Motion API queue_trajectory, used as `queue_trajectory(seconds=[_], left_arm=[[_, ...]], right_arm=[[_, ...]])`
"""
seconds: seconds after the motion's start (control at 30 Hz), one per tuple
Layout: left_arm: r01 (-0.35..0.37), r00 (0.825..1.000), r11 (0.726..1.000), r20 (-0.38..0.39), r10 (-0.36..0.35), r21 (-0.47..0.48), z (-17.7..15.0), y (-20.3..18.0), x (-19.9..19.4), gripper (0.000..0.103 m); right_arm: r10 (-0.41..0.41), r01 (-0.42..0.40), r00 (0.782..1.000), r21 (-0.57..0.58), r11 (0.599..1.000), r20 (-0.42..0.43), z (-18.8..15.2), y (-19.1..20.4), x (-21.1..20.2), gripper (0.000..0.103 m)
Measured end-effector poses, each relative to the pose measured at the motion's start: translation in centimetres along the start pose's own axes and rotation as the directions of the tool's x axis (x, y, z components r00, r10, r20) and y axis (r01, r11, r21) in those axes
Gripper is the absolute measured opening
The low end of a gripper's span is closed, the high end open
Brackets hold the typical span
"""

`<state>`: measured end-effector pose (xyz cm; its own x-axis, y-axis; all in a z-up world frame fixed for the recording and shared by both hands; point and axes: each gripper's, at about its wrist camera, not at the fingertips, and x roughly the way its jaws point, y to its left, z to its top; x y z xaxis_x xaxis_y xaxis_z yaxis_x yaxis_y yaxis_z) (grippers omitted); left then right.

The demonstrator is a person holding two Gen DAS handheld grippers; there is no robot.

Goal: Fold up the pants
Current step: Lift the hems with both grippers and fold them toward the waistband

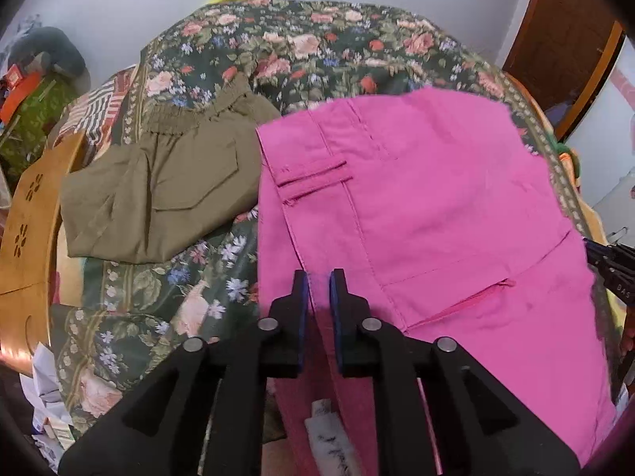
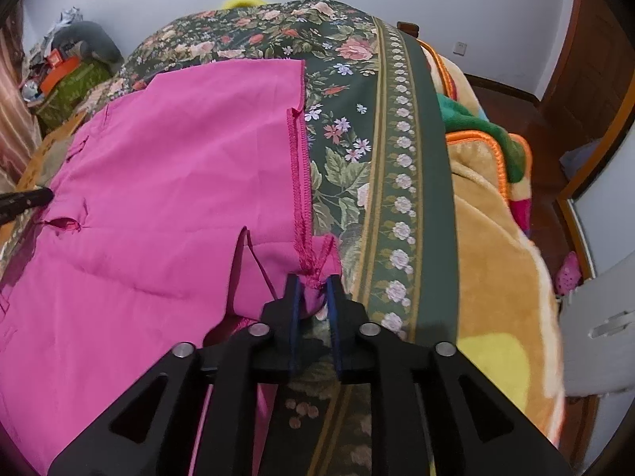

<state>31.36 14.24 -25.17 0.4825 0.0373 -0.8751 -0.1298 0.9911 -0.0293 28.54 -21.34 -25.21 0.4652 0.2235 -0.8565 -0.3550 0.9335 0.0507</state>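
While both claws pinch the near edge of the pink pants (image 1: 428, 198) — the left claw (image 1: 318, 277) nearly closed on the waistband side, the right claw (image 2: 311, 281) nearly closed on the bunched serged seam — the pants lie spread ahead of them on the floral bed (image 2: 349, 150). Judged, a fold is starting; next, lift both corners evenly and carry them forward.

Bright magenta-pink woven pants (image 1: 436, 198), darker pink overlock stitching along raw seam edge (image 2: 298, 182). Dark green bedspread (image 2: 349, 91) printed with pink roses, blue-white small flowers; plain green border band with cream rosette rows. Olive-khaki folded trousers (image 1: 166, 190), unpatterned. Tan plush blanket (image 2: 500, 261), orange piping, green and yellow patches. Black gripper bodies, blue pads (image 1: 302, 289).
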Motion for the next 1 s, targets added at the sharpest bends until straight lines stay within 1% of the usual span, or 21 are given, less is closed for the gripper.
queue_trajectory(seconds=[0.07,0.1,0.13,0.17,0.2,0.23,0.27,0.3,0.37,0.47,0.57,0.6,0.67,0.7,0.73,0.83,1.0], left_arm=[[-0.023,0.999,1.0,0.038,0.023,0.003,0.4,0.8,-1.3,0.012],[-0.027,0.999,1.0,0.047,0.027,0.001,0.5,1.0,-1.6,0.013],[-0.029,0.998,1.0,0.058,0.03,-0.006,0.8,1.5,-1.9,0.015],[-0.034,0.997,0.999,0.069,0.036,-0.02,1.3,2.2,-2.2,0.019],[-0.037,0.996,0.999,0.074,0.039,-0.029,1.6,2.6,-2.4,0.025],[-0.038,0.995,0.998,0.087,0.042,-0.048,2.1,3.3,-2.6,0.028],[-0.036,0.995,0.998,0.092,0.041,-0.057,2.5,3.6,-2.6,0.033],[-0.031,0.994,0.997,0.1,0.038,-0.07,3.0,4.1,-2.6,0.038],[-0.028,0.993,0.996,0.111,0.037,-0.086,4.0,4.7,-2.3,0.042],[-0.027,0.993,0.995,0.115,0.038,-0.091,5.3,5.0,-1.4,0.046],[-0.022,0.994,0.997,0.103,0.03,-0.076,6.6,4.8,0.1,0.052],[-0.025,0.994,0.997,0.101,0.032,-0.071,6.9,4.5,0.6,0.052],[-0.069,0.992,0.996,0.1,0.074,-0.057,7.5,4.2,1.9,0.052],[-0.079,0.992,0.995,0.098,0.084,-0.055,7.6,4.2,2.6,0.052],[-0.078,0.992,0.996,0.092,0.082,-0.053,7.7,4.2,3.1,0.052],[-0.039,0.997,0.997,0.062,0.043,-0.065,8.0,4.3,5.0,0.052],[-0.015,0.998,0.998,0.061,0.019,-0.062,8.2,4.2,6.4,0.052]], right_arm=[[-0.004,0.004,1.0,-0.006,1.0,0.011,0.3,-0.1,-1.0,0.023],[-0.002,0.002,1.0,-0.003,1.0,0.026,0.4,-0.2,-1.4,0.032],[0.0,0.0,0.999,0.002,1.0,0.045,0.7,-0.3,-1.9,0.044],[0.0,0.0,0.997,0.01,1.0,0.072,1.1,-0.5,-2.5,0.051],[0.0,-0.001,0.996,0.016,1.0,0.091,1.4,-0.5,-2.9,0.063],[0.002,-0.004,0.993,0.02,1.0,0.115,1.8,-0.6,-3.4,0.067],[0.007,-0.01,0.99,0.019,1.0,0.144,2.4,-0.6,-3.8,0.069],[0.009,-0.012,0.987,0.017,1.0,0.16,2.9,-0.4,-4.0,0.07],[0.008,-0.011,0.984,0.012,1.0,0.179,4.1,-0.2,-4.0,0.07],[0.014,-0.015,0.98,0.004,1.0,0.197,6.3,0.2,-3.1,0.07],[0.026,-0.026,0.979,-0.005,1.0,0.202,8.0,0.4,-1.6,0.07],[0.03,-0.029,0.979,-0.007,1.0,0.202,8.4,0.5,-1.0,0.07],[0.033,-0.031,0.978,-0.012,0.999,0.205,9.4,0.5,0.4,0.07],[0.027,-0.024,0.978,-0.014,1.0,0.206,9.6,0.4,0.8,0.07],[0.016,-0.014,0.979,-0.014,1.0,0.205,9.9,0.5,1.4,0.07],[-0.001,0.003,0.984,-0.009,1.0,0.179,11.4,0.2,3.8,0.07],[0.033,-0.034,0.985,0.0,0.999,0.171,13.1,-0.5,5.9,0.07]])
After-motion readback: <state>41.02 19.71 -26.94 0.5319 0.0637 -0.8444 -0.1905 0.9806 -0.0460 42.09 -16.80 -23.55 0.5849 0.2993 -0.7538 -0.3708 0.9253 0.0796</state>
